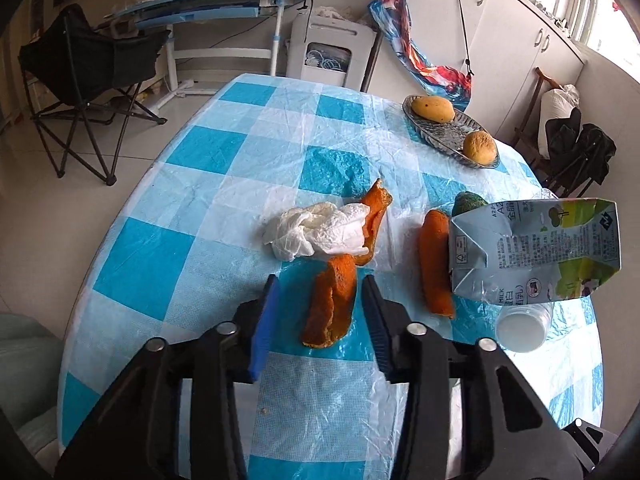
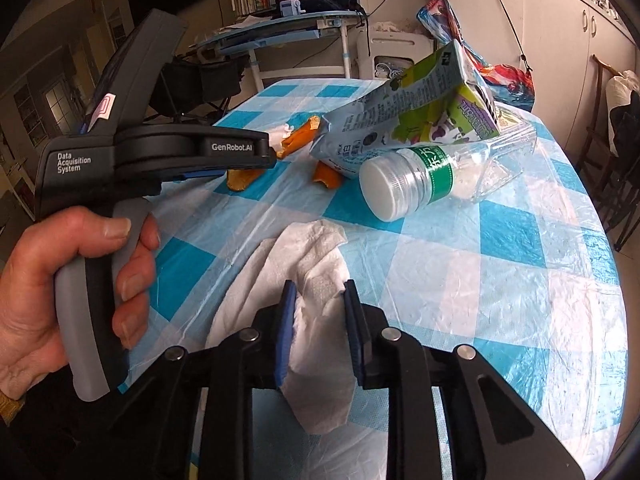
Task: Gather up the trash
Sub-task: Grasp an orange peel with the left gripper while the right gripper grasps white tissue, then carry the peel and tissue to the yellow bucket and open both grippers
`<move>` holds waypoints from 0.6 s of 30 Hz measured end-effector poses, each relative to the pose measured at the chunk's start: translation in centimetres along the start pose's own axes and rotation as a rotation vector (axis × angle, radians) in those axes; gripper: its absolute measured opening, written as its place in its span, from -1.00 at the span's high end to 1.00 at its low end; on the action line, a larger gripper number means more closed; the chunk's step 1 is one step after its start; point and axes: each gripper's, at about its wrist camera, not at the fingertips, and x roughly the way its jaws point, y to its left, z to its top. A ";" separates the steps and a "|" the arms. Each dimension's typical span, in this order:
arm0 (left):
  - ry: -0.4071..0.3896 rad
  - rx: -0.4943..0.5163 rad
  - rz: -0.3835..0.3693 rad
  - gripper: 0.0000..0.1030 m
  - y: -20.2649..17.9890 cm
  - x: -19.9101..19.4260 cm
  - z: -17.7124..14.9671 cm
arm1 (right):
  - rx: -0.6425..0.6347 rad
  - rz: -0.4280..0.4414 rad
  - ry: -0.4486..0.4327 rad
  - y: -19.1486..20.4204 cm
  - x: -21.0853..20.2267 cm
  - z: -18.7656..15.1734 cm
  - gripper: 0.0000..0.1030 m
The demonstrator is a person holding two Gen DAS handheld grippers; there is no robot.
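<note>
The left hand-held gripper straddles a curled orange peel strip on the blue-and-white checked counter, its blue pads not touching it. The right hand-held gripper pinches a crumpled white paper napkin near the counter's edge.

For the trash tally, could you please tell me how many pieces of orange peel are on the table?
3: one peel between the left gripper fingers, one under the crumpled tissue, one against the milk carton. The carton may hide more.
</note>
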 end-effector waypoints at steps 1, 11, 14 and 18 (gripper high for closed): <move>0.009 0.013 -0.007 0.62 -0.1 -0.2 -0.2 | 0.008 0.009 0.001 0.0 -0.1 -0.1 0.56; -0.062 -0.004 -0.094 0.66 1.8 -8.4 -4.6 | 0.052 0.063 -0.045 0.8 -3.6 -1.3 0.63; -0.057 -0.008 -0.110 0.66 2.2 -10.3 -6.9 | 0.070 0.082 -0.053 1.2 -4.9 -2.4 0.63; -0.057 0.010 -0.124 0.66 2.0 -12.6 -9.8 | 0.072 0.109 -0.041 2.3 -6.7 -5.1 0.63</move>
